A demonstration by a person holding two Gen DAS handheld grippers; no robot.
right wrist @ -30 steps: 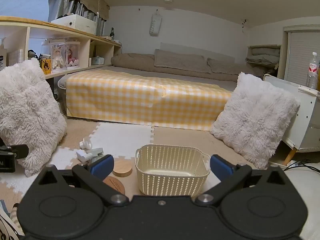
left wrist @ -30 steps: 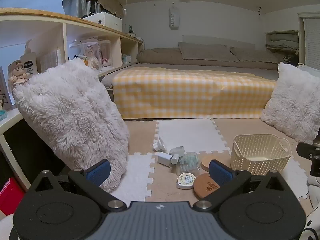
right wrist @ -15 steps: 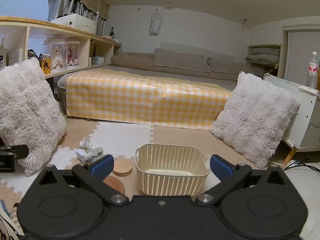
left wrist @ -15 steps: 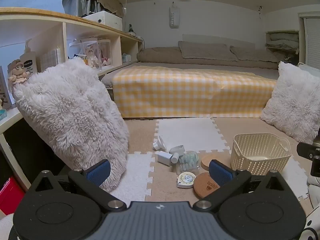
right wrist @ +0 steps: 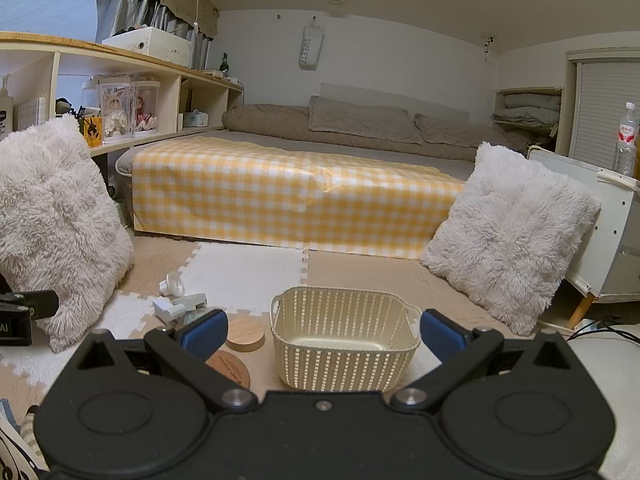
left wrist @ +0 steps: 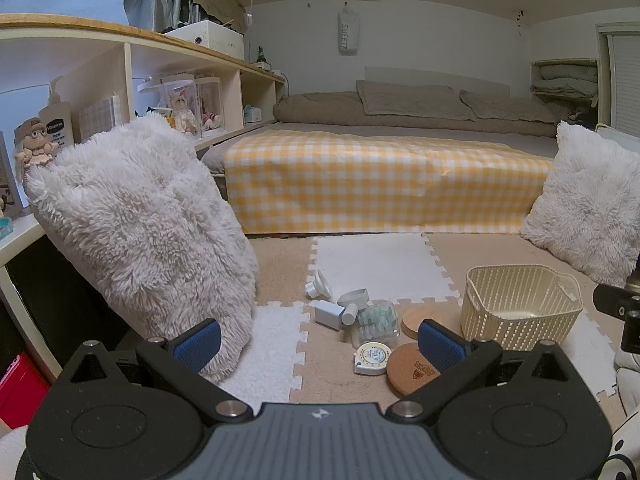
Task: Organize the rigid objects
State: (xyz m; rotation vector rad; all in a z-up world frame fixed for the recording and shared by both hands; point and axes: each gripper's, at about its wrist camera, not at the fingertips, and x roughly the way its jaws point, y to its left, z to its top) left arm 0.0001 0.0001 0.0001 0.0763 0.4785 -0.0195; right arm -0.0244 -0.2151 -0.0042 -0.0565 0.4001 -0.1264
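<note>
My left gripper (left wrist: 320,344) sits low in the frame with its blue pads spread wide and nothing between them; my right gripper (right wrist: 322,330) is likewise spread wide and grips nothing.

In the left view the small things lie in a loose cluster at lower centre, on the foam floor mat (left wrist: 376,264); a white funnel-shaped piece (left wrist: 320,289) is farthest back, in front of it a white rectangular block (left wrist: 329,315) and a white cap-like piece (left wrist: 354,299) touch or nearly touch; just right of them a clear plastic case (left wrist: 376,322) with greenish contents lies on its side; nearer the bottom of the frame a round tape measure (left wrist: 372,357) rests just beside a cork coaster (left wrist: 410,370), and a wooden disc (left wrist: 412,318) lies behind the coaster, partly hidden by my right-hand pad; the cream basket (left wrist: 520,308) stands at lower right, near the disc but apart from the rest; I see nothing inside it, though its floor is only partly visible.

In the right view the basket (right wrist: 344,344) sits at bottom centre between my pads; the wooden disc (right wrist: 245,334) and cork coaster (right wrist: 230,368) lie to its left, the coaster partly behind my finger; the white pieces lie farther left and back.

A fluffy white cushion (left wrist: 140,232) fills the left of the left view, leaning against a shelf unit (left wrist: 120,52); a second cushion (right wrist: 508,236) stands at right in the right view; a bed with a yellow checked cover (right wrist: 292,196) spans the middle.
</note>
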